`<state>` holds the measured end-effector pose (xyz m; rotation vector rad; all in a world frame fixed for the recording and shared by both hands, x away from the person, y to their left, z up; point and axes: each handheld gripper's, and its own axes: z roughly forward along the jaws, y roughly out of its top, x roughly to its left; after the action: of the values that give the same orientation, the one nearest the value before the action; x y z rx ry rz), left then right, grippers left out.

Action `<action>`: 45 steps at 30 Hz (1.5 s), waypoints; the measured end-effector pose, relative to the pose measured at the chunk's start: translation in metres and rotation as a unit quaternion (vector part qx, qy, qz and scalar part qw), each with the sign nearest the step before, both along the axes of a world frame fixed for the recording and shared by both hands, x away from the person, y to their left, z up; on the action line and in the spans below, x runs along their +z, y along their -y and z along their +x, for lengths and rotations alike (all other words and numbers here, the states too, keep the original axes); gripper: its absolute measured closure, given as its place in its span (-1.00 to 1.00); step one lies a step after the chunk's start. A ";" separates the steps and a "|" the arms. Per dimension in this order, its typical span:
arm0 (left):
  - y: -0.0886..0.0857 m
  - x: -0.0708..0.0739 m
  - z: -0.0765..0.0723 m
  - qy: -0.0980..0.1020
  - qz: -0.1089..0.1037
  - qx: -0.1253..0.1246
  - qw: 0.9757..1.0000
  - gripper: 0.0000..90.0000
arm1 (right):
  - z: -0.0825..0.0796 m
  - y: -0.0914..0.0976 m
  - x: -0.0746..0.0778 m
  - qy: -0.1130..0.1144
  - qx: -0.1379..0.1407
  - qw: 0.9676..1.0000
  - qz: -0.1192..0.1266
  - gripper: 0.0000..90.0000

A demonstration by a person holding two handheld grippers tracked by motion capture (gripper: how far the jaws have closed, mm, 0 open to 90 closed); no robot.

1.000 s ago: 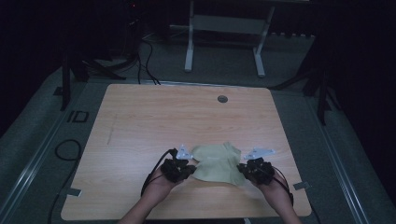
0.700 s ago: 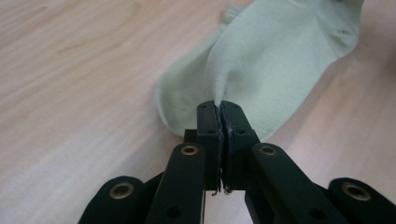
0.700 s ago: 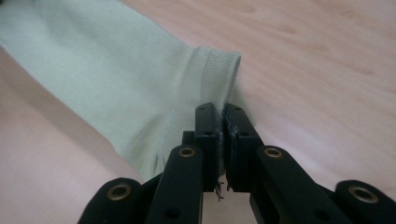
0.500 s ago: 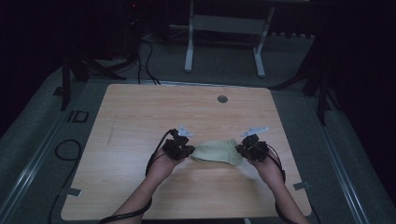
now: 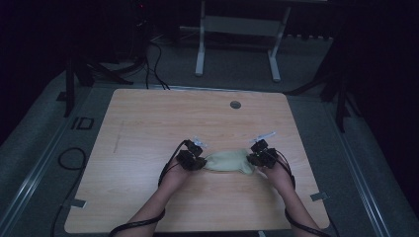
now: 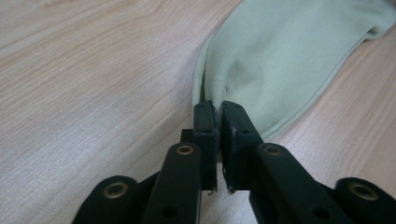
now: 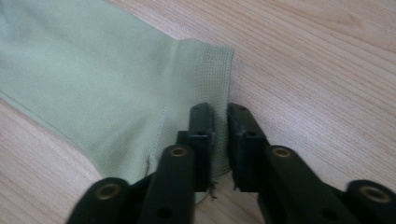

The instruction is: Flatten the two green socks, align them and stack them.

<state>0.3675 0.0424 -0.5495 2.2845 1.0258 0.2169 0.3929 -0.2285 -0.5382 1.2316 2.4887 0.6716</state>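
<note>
A pale green cloth (image 5: 228,161) lies folded into a narrow band on the wooden table (image 5: 163,123), between my two grippers. My left gripper (image 5: 197,162) is at the cloth's left end. In the left gripper view the cloth (image 6: 289,56) has its hemmed edge in the thin gap of that gripper (image 6: 218,106), whose jaws have just been opening. My right gripper (image 5: 253,159) is at the right end. In the right gripper view the cloth (image 7: 93,70) has its corner between the parted jaws of that gripper (image 7: 219,111), which have also just been opening. The pads do not press on the fabric.
A round grommet hole (image 5: 235,104) sits near the table's far edge. A white metal stand (image 5: 237,39) is on the floor beyond the table. Cables (image 5: 74,158) lie on the floor to the left. Bare tabletop stretches to the left and far side.
Both hands have moved away from the person and down to the table. The cloth, a wider sheet a second ago, is now folded over into a narrow band.
</note>
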 end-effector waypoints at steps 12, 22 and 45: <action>-0.004 0.009 -0.009 0.034 -0.017 0.018 0.999 -0.44 | -0.007 0.003 0.009 0.012 -0.002 1.000 0.027 -0.04; -0.021 0.011 -0.033 0.051 -0.053 0.021 0.997 -0.93 | -0.033 0.013 0.017 0.008 0.020 0.995 0.099 -0.55; -0.069 -0.013 -0.081 0.061 -0.046 0.032 0.997 -0.98 | -0.095 0.036 -0.007 0.082 0.079 0.989 0.098 -0.75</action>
<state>0.2864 0.1118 -0.5629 2.1311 1.0247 0.3258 0.2976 -0.2649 -0.5454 1.0005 2.4471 1.0350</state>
